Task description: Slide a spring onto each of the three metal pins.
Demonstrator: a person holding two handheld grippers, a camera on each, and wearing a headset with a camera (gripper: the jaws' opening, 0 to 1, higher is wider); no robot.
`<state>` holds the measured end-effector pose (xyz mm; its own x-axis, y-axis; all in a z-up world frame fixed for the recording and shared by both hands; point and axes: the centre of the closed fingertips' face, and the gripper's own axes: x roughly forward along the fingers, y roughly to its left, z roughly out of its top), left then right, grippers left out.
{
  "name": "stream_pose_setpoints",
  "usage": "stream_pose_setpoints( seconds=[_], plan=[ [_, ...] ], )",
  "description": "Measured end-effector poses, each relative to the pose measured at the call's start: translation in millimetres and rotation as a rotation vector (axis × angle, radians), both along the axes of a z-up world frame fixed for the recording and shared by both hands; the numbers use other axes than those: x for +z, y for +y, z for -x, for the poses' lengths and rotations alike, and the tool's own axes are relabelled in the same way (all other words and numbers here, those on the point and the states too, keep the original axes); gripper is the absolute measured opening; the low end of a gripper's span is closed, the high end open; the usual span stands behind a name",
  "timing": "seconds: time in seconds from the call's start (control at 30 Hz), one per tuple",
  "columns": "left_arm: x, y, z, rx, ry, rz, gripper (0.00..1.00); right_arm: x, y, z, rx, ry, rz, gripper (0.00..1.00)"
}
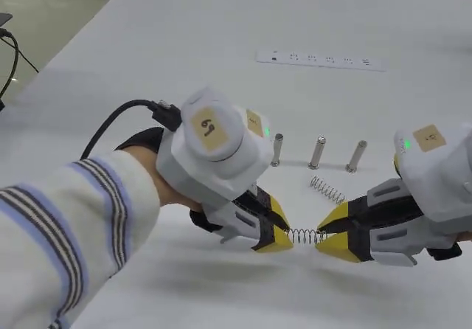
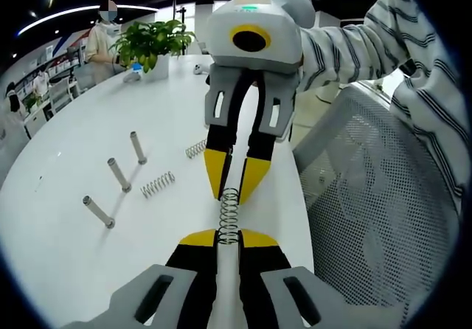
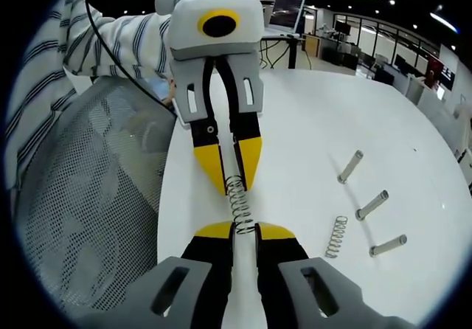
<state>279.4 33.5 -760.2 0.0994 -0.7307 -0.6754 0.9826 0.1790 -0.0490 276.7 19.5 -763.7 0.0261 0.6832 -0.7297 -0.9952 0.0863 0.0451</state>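
A short coil spring (image 1: 304, 234) is held level just above the white table, one end in each gripper. My left gripper (image 1: 279, 238) is shut on its left end and my right gripper (image 1: 330, 242) on its right end, yellow tips facing each other. In the left gripper view the spring (image 2: 229, 209) runs from my jaws up to the right gripper (image 2: 236, 178). In the right gripper view the spring (image 3: 238, 203) runs up to the left gripper (image 3: 230, 165). Three bare metal pins (image 1: 277, 150) (image 1: 318, 153) (image 1: 357, 156) stand in a row just behind.
One loose spring (image 1: 327, 189) lies between the pins and the grippers. The left gripper view shows two loose springs (image 2: 157, 184) (image 2: 195, 149) near the pins (image 2: 118, 174). A white power strip (image 1: 321, 60) lies further back. A mesh chair (image 2: 369, 196) stands at the table's edge.
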Motion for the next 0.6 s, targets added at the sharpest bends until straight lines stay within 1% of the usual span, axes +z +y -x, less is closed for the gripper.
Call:
stream_pose_setpoints(
  seconds=[0.2,0.27,0.37,0.5,0.57,0.6],
  plan=[
    [-0.9,-3.5,2.8,0.003,-0.004,0.019,0.02,0.2,-2.7,1.9,-0.001,0.01,0.025,0.08],
    [-0.8,-5.2,3.0,0.012,-0.014,0.029,0.02,0.5,-4.2,2.0,0.009,-0.01,0.052,0.08],
    [-2.6,-8.3,5.2,0.018,-0.018,0.044,0.02,0.9,-6.7,4.0,0.042,-0.034,0.09,0.08],
    [-1.7,-10.5,5.4,0.02,-0.032,0.05,0.02,1.2,-8.5,4.3,0.068,-0.051,0.124,0.08],
    [-1.4,-11.1,4.7,0.028,-0.042,0.051,0.02,2.5,-8.6,2.7,0.071,-0.058,0.138,0.08],
    [-1.1,-11.3,3.8,0.031,-0.052,0.053,0.02,3.1,-8.9,1.6,0.062,-0.053,0.147,0.08]
  ],
)
